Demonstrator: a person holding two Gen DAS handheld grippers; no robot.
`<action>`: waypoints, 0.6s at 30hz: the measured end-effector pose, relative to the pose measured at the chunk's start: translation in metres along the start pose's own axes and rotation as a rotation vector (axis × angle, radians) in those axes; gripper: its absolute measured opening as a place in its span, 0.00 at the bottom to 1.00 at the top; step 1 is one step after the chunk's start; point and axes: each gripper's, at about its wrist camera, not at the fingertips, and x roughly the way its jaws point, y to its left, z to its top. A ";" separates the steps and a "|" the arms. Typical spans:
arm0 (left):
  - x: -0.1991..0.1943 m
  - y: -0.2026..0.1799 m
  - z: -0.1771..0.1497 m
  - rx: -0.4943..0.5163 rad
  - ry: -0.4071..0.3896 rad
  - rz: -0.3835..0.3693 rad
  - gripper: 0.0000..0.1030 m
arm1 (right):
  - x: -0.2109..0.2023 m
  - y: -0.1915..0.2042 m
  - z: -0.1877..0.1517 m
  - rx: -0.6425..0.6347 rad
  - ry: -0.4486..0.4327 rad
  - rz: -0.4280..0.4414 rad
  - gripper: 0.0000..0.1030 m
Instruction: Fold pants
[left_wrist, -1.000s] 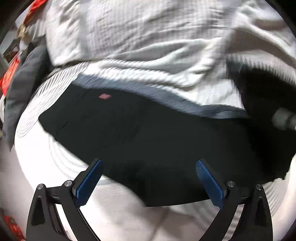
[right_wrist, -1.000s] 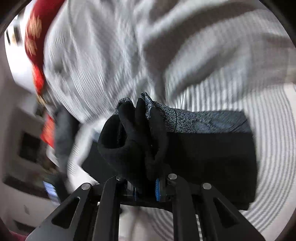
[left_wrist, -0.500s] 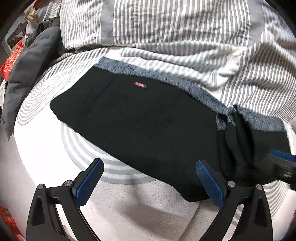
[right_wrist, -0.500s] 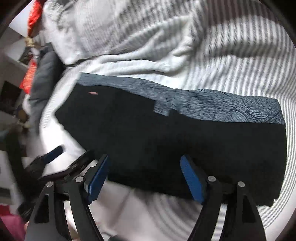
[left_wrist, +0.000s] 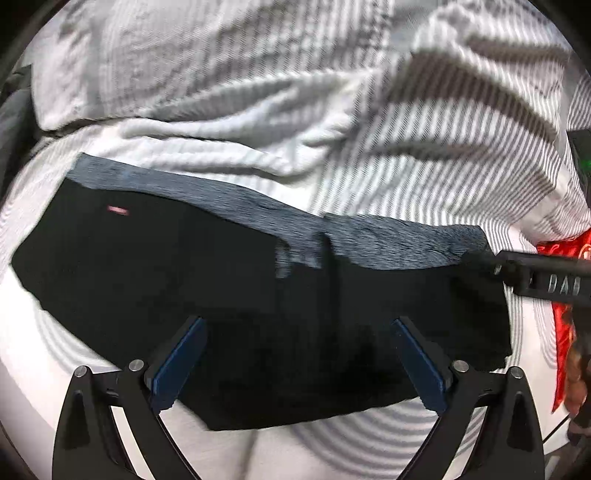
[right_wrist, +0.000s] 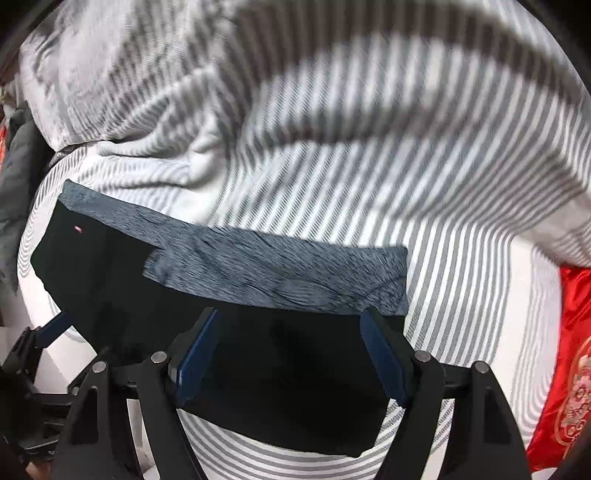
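Left wrist view: the left gripper (left_wrist: 295, 363) hangs released over the near edge of the black pants (left_wrist: 229, 295), folded flat on the striped bedding (left_wrist: 424, 166); right wrist view: the right gripper (right_wrist: 288, 354) is likewise spread wide, empty, above the pants' (right_wrist: 280, 387) right end; a red cushion (right_wrist: 565, 354) lies far right.

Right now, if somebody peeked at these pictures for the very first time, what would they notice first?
First the big black pants, lying flat across the striped bedding with a grey band along their far edge. Next the blue-padded left gripper and right gripper, both low in front with jaws wide open and nothing between them. Then the bright red cloth at the right edge.
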 end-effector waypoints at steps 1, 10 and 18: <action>0.007 -0.006 0.002 0.002 0.025 -0.011 0.77 | 0.003 -0.003 -0.002 -0.006 0.012 0.001 0.78; 0.047 -0.019 -0.026 0.008 0.089 0.001 0.53 | 0.004 -0.012 -0.006 -0.096 0.049 0.115 0.77; 0.033 -0.022 -0.033 -0.023 0.047 0.040 0.51 | 0.022 0.102 0.069 -0.428 0.140 0.285 0.65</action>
